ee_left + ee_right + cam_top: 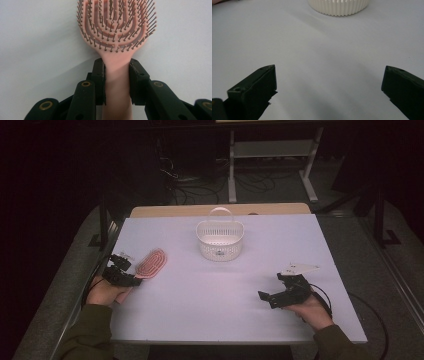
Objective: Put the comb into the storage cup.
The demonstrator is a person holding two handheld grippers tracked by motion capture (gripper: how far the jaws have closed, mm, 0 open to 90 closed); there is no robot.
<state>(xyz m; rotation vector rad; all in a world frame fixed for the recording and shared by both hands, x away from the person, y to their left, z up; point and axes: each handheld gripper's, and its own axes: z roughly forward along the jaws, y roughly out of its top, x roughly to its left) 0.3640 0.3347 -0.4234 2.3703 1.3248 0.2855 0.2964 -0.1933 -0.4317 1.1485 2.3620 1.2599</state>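
A pink hairbrush (151, 263) lies bristles-up at the table's left side. My left gripper (131, 279) is shut on its handle; in the left gripper view both black pads press the handle's sides below the bristled head of the hairbrush (116, 23), with the left gripper (117, 65) clamped around it. A white slotted basket (220, 239) with an upright handle stands at the table's far middle. My right gripper (268, 297) rests low over the table's right front, open, its jaws wide apart with nothing between them; the right gripper (329, 73) faces the basket (339, 6) across bare table.
The white table top (225, 290) runs to its edges on all sides, with a wooden strip (220, 210) behind it. A pale metal shelf frame (272, 155) and cables lie on the dark floor beyond.
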